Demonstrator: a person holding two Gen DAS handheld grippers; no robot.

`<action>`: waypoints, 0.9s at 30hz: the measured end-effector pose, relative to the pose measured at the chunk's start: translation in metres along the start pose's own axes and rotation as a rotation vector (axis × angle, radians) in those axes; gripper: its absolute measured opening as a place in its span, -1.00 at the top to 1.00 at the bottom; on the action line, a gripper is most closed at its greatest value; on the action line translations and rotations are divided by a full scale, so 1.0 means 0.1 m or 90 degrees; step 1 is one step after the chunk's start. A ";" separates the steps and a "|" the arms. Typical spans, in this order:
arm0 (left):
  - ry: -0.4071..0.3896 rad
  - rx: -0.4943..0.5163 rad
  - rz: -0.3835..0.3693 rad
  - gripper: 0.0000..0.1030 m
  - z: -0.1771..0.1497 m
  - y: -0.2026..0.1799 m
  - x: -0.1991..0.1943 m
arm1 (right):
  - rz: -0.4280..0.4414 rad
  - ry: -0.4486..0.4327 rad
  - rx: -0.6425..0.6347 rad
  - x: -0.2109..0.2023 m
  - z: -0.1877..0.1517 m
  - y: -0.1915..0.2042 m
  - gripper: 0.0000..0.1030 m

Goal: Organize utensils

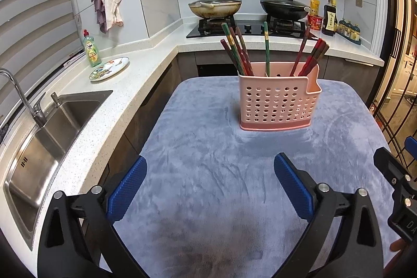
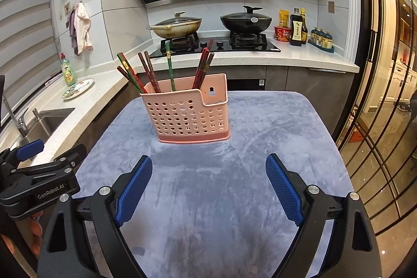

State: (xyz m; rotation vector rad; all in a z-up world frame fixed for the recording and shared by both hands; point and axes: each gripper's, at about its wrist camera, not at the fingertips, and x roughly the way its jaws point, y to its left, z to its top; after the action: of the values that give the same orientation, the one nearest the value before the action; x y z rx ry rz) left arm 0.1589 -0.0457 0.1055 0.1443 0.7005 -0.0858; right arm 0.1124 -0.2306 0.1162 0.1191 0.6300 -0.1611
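Note:
A pink perforated utensil holder (image 1: 277, 102) (image 2: 189, 113) stands upright on a blue-grey cloth (image 1: 208, 173) (image 2: 208, 199) over the table. Several red, brown and green chopsticks (image 1: 239, 51) (image 2: 151, 72) stick up out of it. My left gripper (image 1: 209, 164) hovers over the cloth in front of the holder, open, with nothing between its blue pads. My right gripper (image 2: 208, 163) is likewise open and empty, a little short of the holder. Each gripper shows at the edge of the other's view: the right gripper (image 1: 396, 189), the left gripper (image 2: 39, 173).
A white counter (image 1: 125, 95) runs along the left with a steel sink (image 1: 39, 147), a tap, a green soap bottle (image 1: 91, 50) and a patterned plate (image 1: 109, 68). Behind the table are a hob with two lidded pans (image 1: 215, 7) (image 1: 284, 7) and sauce bottles. Glass doors (image 2: 378, 121) stand to the right.

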 end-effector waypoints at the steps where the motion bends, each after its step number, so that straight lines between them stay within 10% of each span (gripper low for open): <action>1: 0.004 0.000 0.000 -0.82 -0.01 -0.01 0.02 | -0.004 0.002 -0.002 0.01 0.00 0.00 -0.82; 27: 0.027 -0.006 0.003 -0.86 -0.06 0.00 0.08 | -0.004 0.027 0.002 0.12 -0.09 0.03 -0.89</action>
State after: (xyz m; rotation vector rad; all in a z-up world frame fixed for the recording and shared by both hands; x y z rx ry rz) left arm 0.1613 -0.0449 0.0958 0.1383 0.7421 -0.0757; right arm 0.1178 -0.2273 0.1020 0.1239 0.6725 -0.1664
